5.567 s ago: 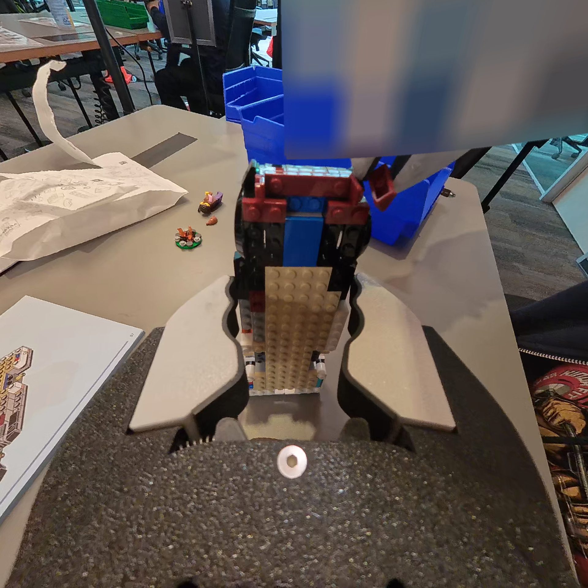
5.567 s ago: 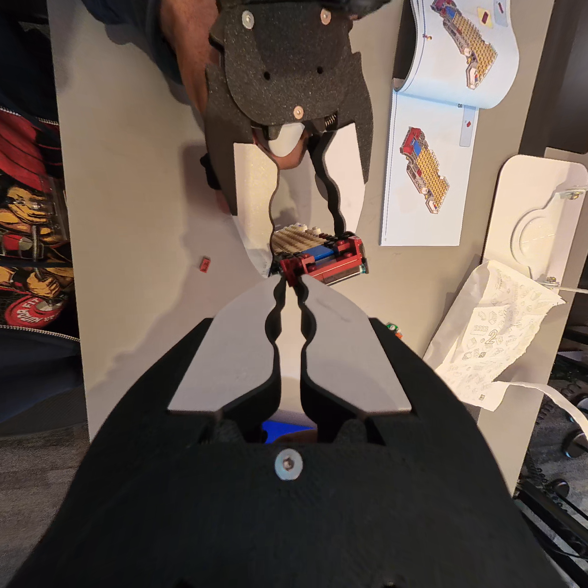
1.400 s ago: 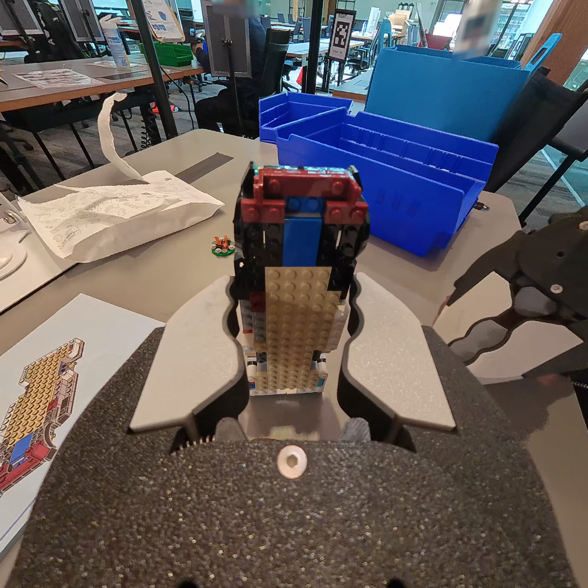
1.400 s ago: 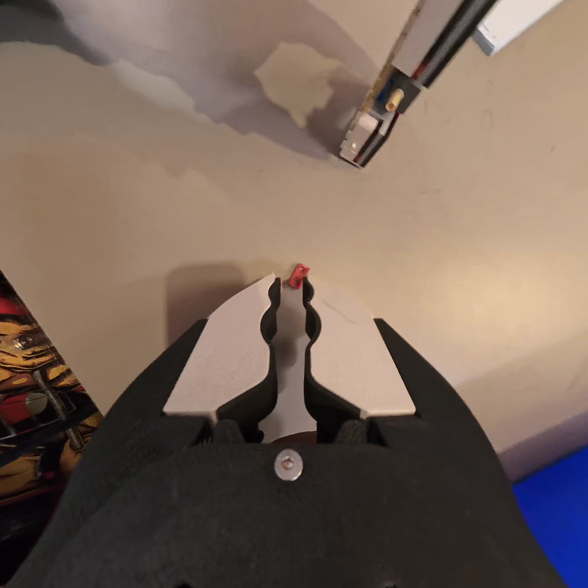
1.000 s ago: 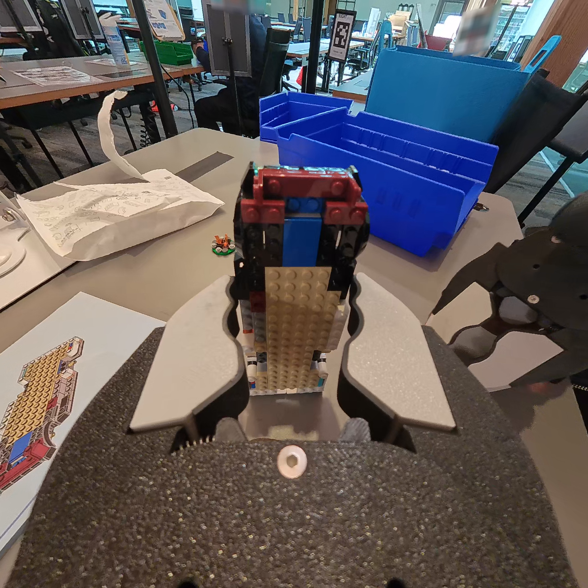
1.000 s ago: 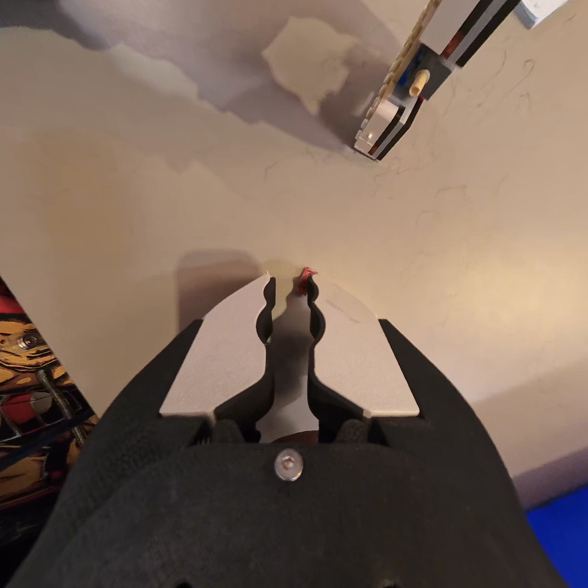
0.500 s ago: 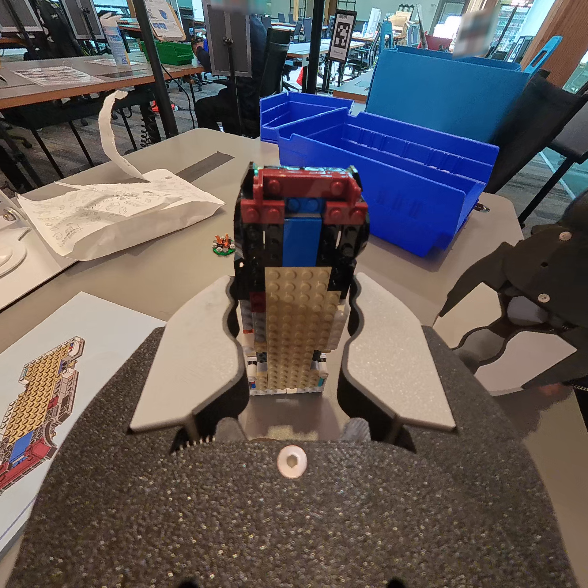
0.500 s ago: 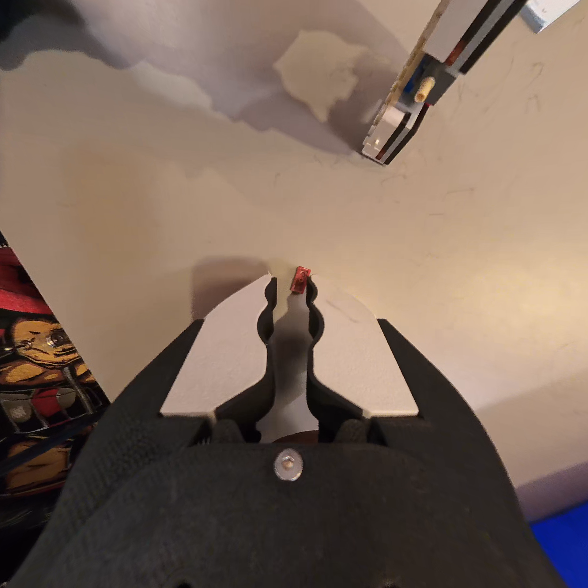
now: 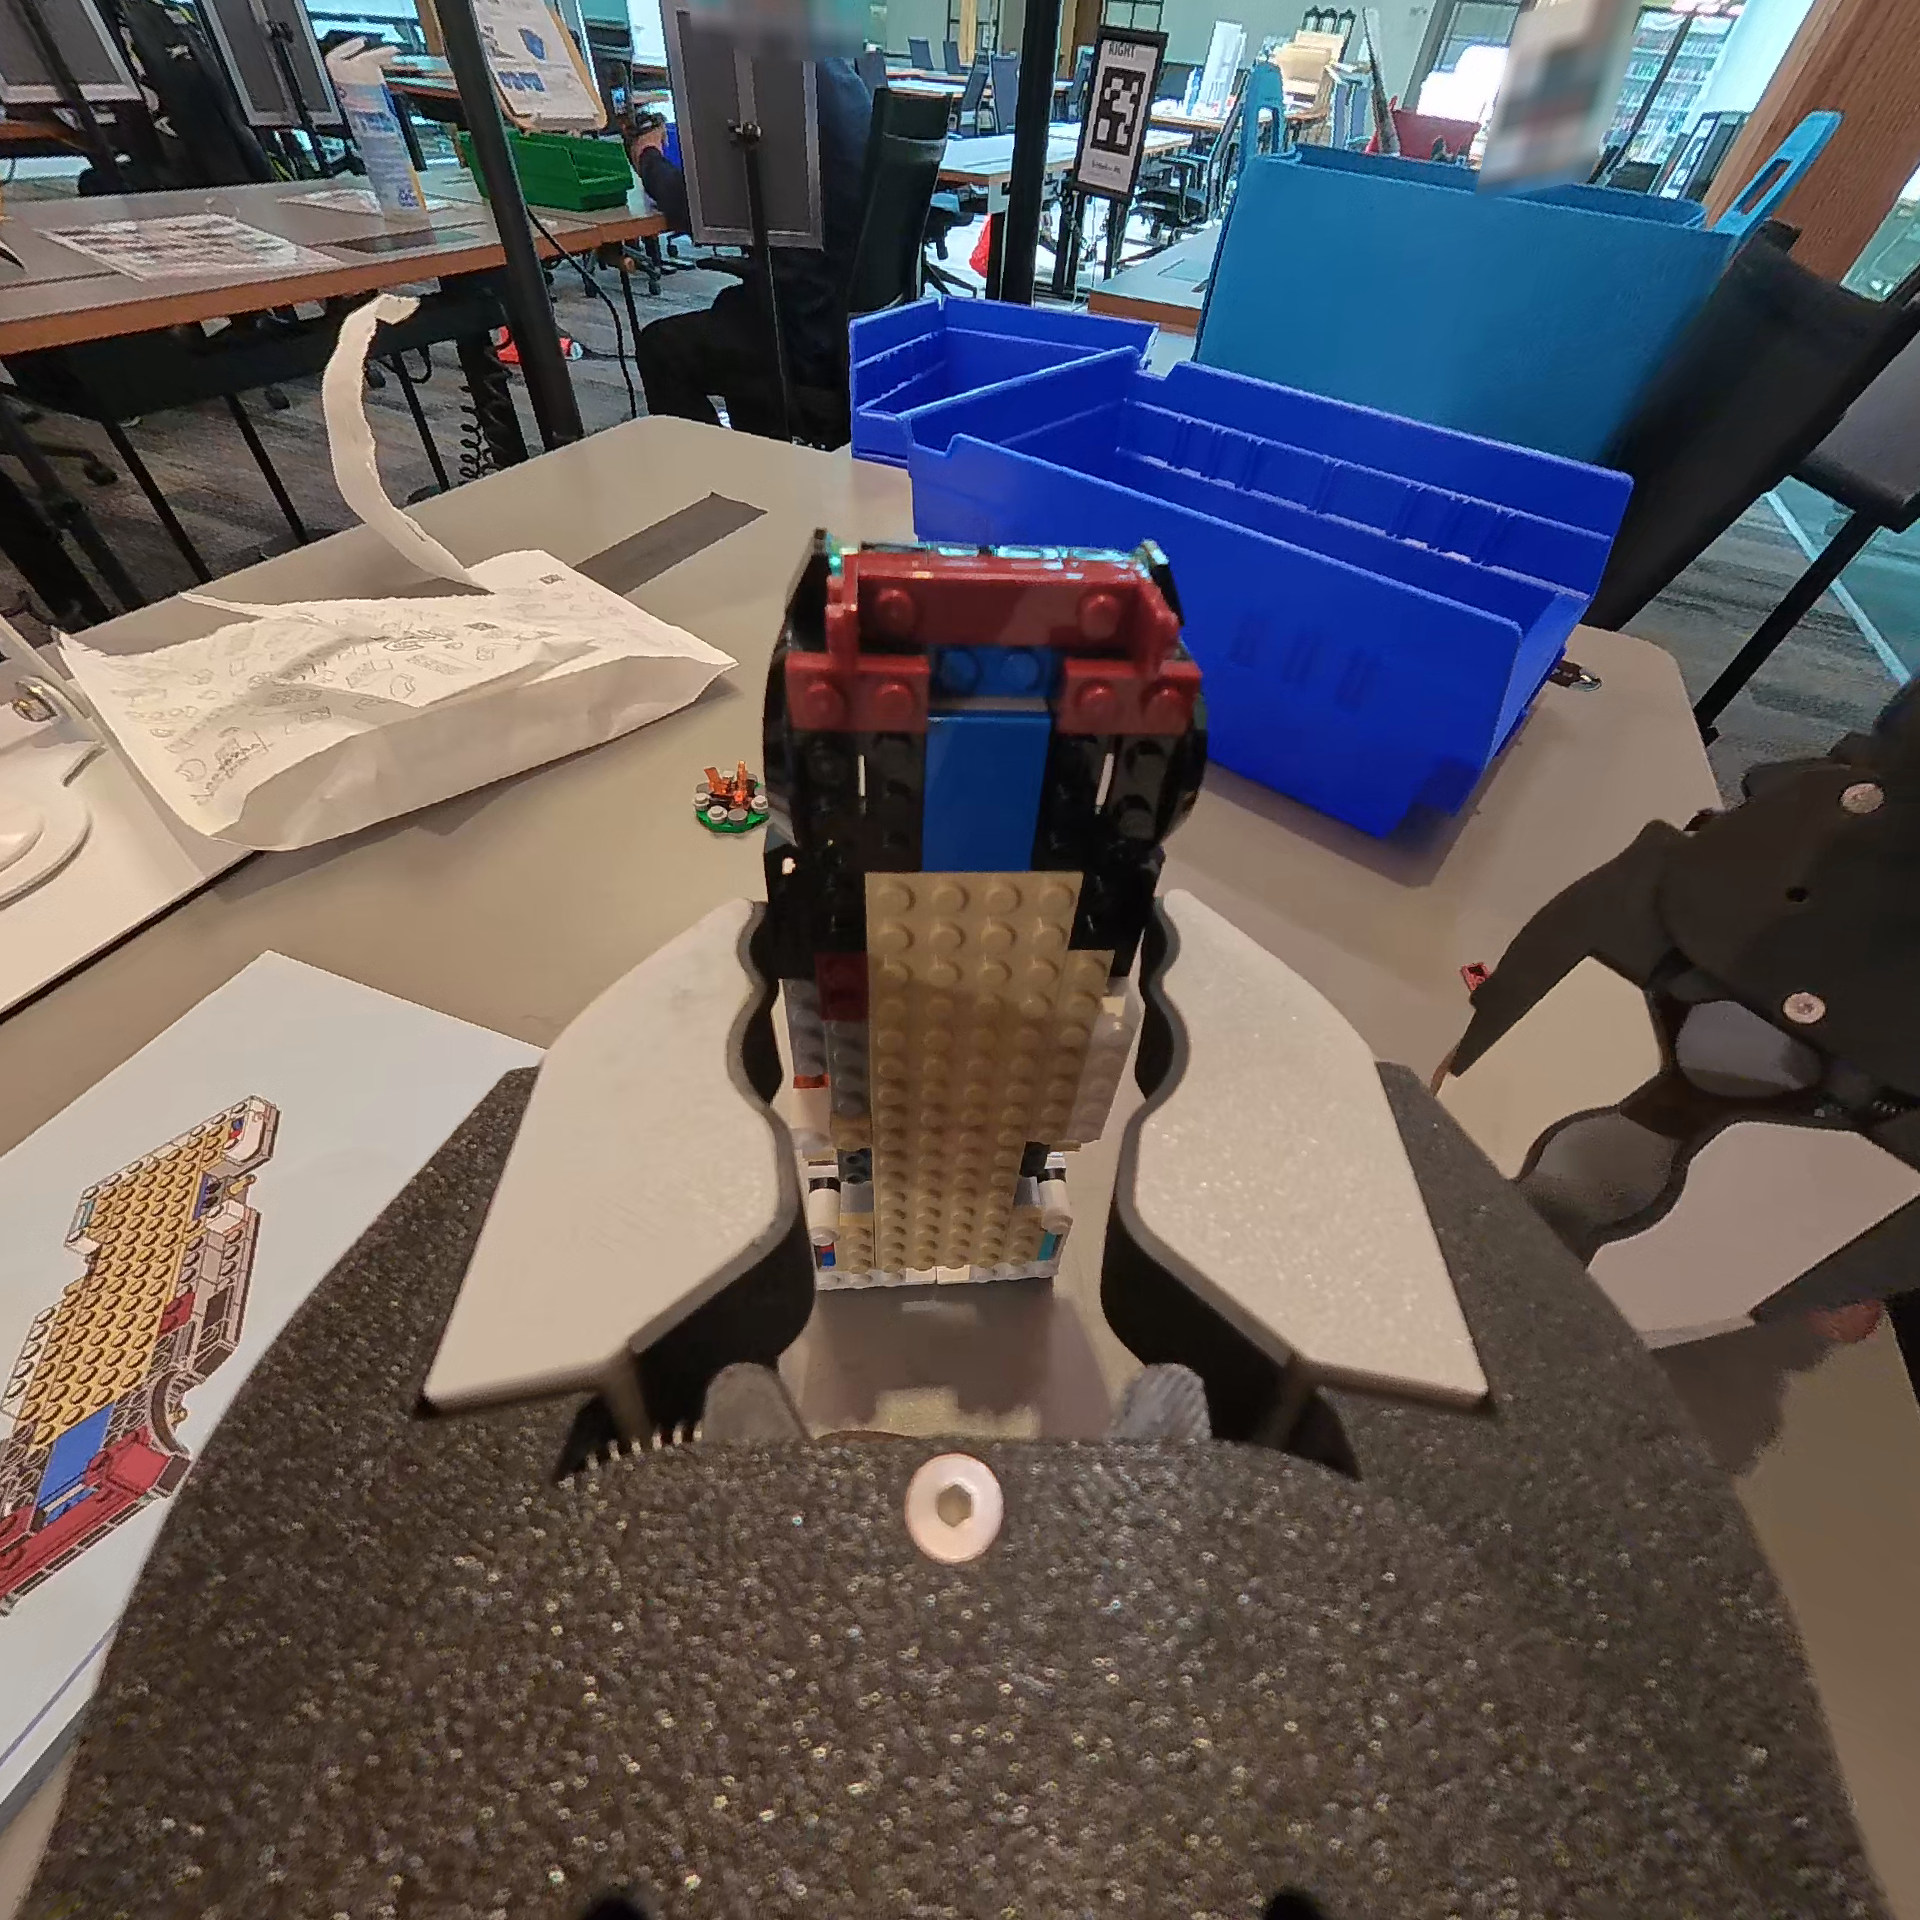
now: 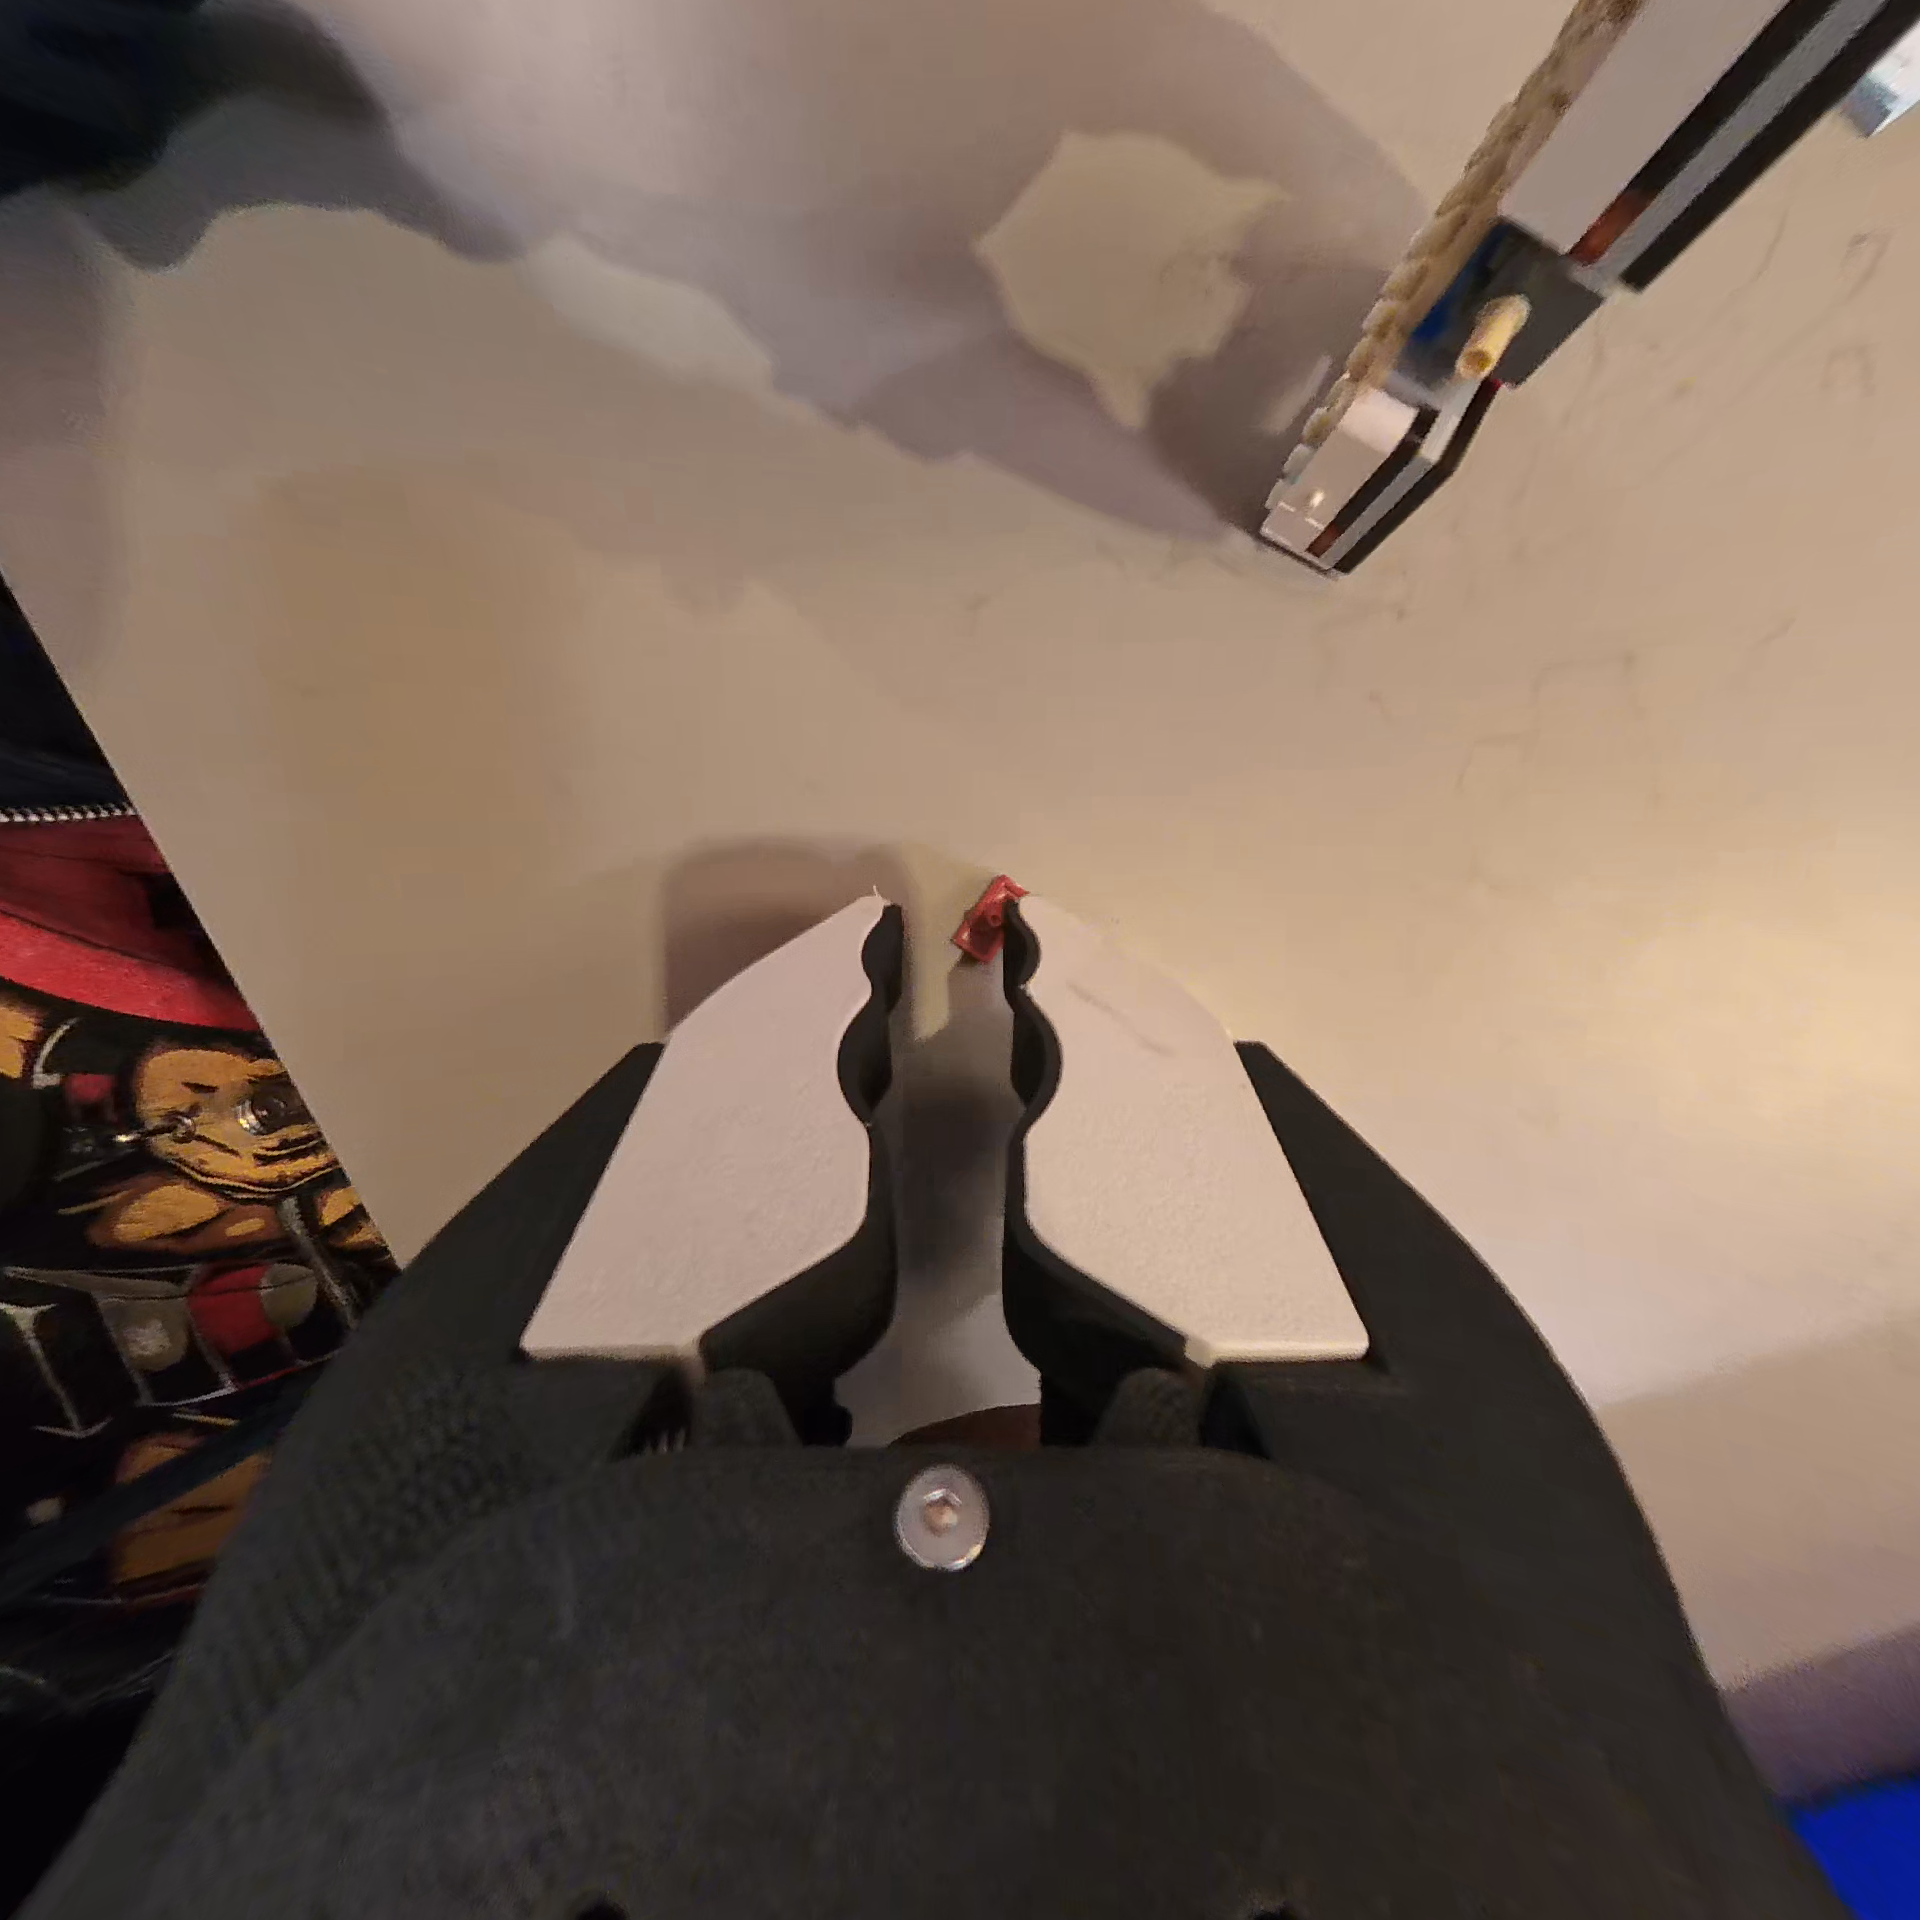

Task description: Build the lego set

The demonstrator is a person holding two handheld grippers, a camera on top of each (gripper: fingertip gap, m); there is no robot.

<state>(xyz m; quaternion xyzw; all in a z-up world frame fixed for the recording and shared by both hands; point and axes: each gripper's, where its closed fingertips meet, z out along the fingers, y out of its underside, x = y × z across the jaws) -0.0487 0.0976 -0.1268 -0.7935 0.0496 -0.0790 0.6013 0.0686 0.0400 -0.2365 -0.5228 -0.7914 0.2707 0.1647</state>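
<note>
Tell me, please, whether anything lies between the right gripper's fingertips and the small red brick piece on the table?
Nothing visible does. The small red piece lies on the table just inside the right gripper, against its right fingertip; a gap remains on the left fingertip's side. The brick model in the left gripper is well off.

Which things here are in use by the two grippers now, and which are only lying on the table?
In use:
- brick model, clamped in the left gripper
- small red piece, at the open right gripper, against one fingertip

Lying about:
- blue bins
- paper bag
- instruction booklet
- small green campfire piece
</note>
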